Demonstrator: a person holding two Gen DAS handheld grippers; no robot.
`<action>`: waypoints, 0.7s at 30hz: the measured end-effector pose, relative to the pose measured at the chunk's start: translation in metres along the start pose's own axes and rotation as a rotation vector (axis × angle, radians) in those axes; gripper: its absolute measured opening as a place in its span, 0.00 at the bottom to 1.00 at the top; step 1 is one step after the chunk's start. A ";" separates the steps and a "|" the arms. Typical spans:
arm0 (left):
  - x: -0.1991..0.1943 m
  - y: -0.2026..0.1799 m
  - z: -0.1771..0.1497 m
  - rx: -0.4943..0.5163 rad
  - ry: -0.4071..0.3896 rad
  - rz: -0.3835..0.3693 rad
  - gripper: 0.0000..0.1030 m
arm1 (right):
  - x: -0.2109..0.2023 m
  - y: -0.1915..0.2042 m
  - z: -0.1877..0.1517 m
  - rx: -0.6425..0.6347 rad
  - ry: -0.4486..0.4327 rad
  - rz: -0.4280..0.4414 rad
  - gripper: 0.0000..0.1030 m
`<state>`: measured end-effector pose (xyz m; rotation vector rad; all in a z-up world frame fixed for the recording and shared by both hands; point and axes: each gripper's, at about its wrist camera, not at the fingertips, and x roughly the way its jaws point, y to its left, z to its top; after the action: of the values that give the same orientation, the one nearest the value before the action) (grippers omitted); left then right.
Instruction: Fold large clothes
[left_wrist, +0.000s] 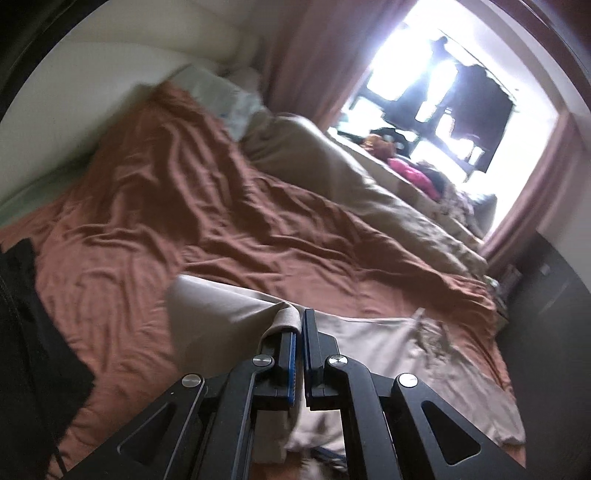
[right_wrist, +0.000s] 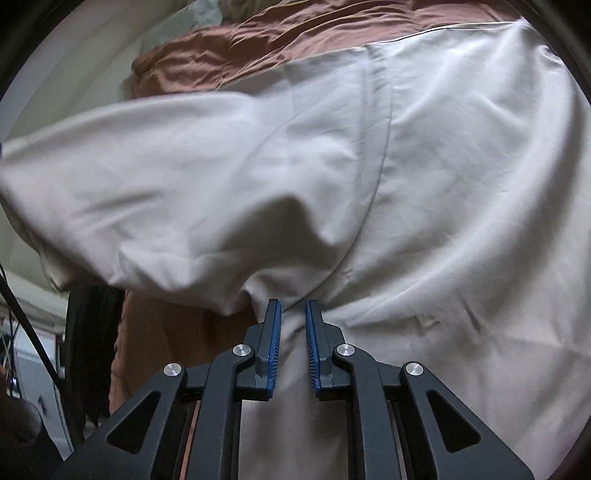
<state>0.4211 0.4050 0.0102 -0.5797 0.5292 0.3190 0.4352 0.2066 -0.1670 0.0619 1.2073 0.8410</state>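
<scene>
A large pale beige garment (right_wrist: 424, 184) lies spread on a bed with a rust-brown sheet (left_wrist: 166, 203). In the left wrist view my left gripper (left_wrist: 300, 317) is shut on a raised fold of this beige garment (left_wrist: 229, 317), and the cloth drapes over its left finger. The rest of the garment stretches down to the right across the sheet. In the right wrist view my right gripper (right_wrist: 293, 306) is shut on a bunched pinch of the garment near a seam, and the fabric gathers into creases at its blue pads (right_wrist: 275, 332). A sleeve-like part billows to the left.
A black garment (left_wrist: 26, 332) lies at the bed's left edge. A tan duvet (left_wrist: 351, 173) and a pale pillow (left_wrist: 221, 96) lie further up the bed. Coloured clothes (left_wrist: 410, 170) are piled by the bright window (left_wrist: 443, 74). Dark furniture (left_wrist: 546, 295) stands to the right.
</scene>
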 end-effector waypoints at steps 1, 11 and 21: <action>0.000 -0.010 -0.001 0.015 0.003 -0.019 0.02 | -0.001 -0.001 -0.001 0.000 0.017 0.019 0.11; 0.001 -0.101 -0.018 0.185 0.031 -0.160 0.02 | -0.097 -0.048 -0.028 0.102 -0.126 0.028 0.22; 0.020 -0.197 -0.060 0.377 0.158 -0.351 0.02 | -0.188 -0.114 -0.094 0.234 -0.326 -0.040 0.70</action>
<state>0.4983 0.2157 0.0417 -0.3221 0.6097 -0.1608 0.3994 -0.0221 -0.1069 0.3515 0.9897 0.6232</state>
